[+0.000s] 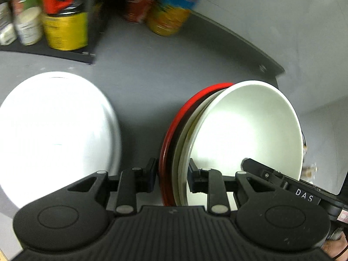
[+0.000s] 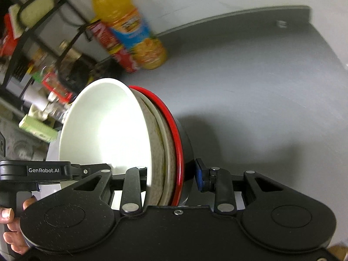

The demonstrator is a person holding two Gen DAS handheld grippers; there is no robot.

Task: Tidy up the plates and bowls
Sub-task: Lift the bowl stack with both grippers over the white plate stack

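Note:
A nested stack of bowls is held up on edge above the grey table [image 1: 141, 69]. It is a white bowl [image 1: 245, 130] innermost, cream bowls [image 1: 184, 139] behind it and a black bowl with a red rim [image 1: 174, 119] outermost. My left gripper [image 1: 173, 176] is shut on the stack's near rim, one finger outside the red rim and one inside the white bowl. My right gripper [image 2: 171, 178] clamps the same stack [image 2: 104, 134] from the other side; its red rim [image 2: 174, 130] and black outer wall face right. A large white plate [image 1: 54, 134] lies flat on the left.
An orange juice bottle [image 2: 130, 28] and a red snack can [image 2: 113, 45] stand at the back of the table. A yellow can [image 1: 65, 30] and white bottles [image 1: 28, 28] sit on a black mat. A cluttered black wire shelf [image 2: 32, 43] fills the left. A person's fingers [image 2: 10, 228] hold the left gripper's handle.

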